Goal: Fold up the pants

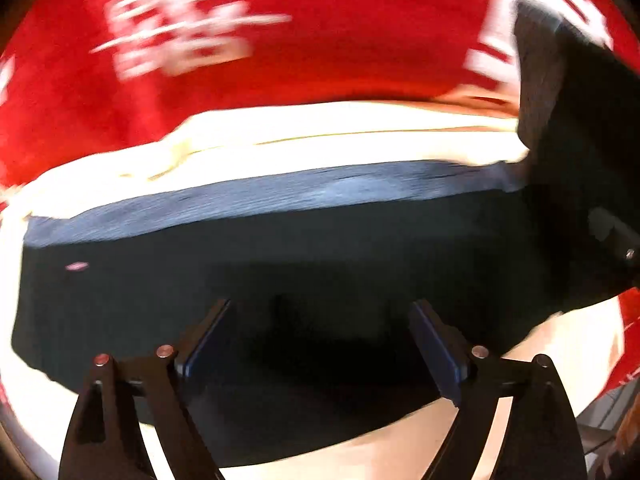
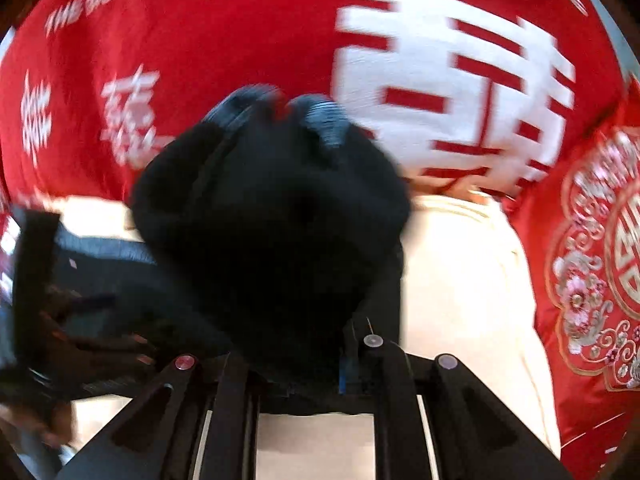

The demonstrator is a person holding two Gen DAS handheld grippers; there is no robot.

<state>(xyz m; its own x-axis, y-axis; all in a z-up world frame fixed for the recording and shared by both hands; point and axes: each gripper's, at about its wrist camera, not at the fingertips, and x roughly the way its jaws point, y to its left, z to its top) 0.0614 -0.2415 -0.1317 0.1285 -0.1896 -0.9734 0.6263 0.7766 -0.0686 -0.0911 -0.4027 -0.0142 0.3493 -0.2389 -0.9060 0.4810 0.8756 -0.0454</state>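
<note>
The dark pants (image 1: 280, 280) are spread directly ahead of the left gripper (image 1: 320, 344), whose fingers are held wide apart above the cloth with nothing between them. A ribbed, lighter band, probably the waistband (image 1: 280, 196), is seen along the far edge, beyond the open fingers. On the right, a bunched fold of the same pants (image 2: 272, 216) is raised in front of the right gripper (image 2: 300, 364), whose fingers appear drawn together on the fabric, though blur leaves this uncertain. The garment is judged soft, limp and light; it would best be taken at a hem or the waistband edge. Cream bedding (image 2: 460, 280) and a red quilt (image 1: 340, 40) lie beneath.
</note>
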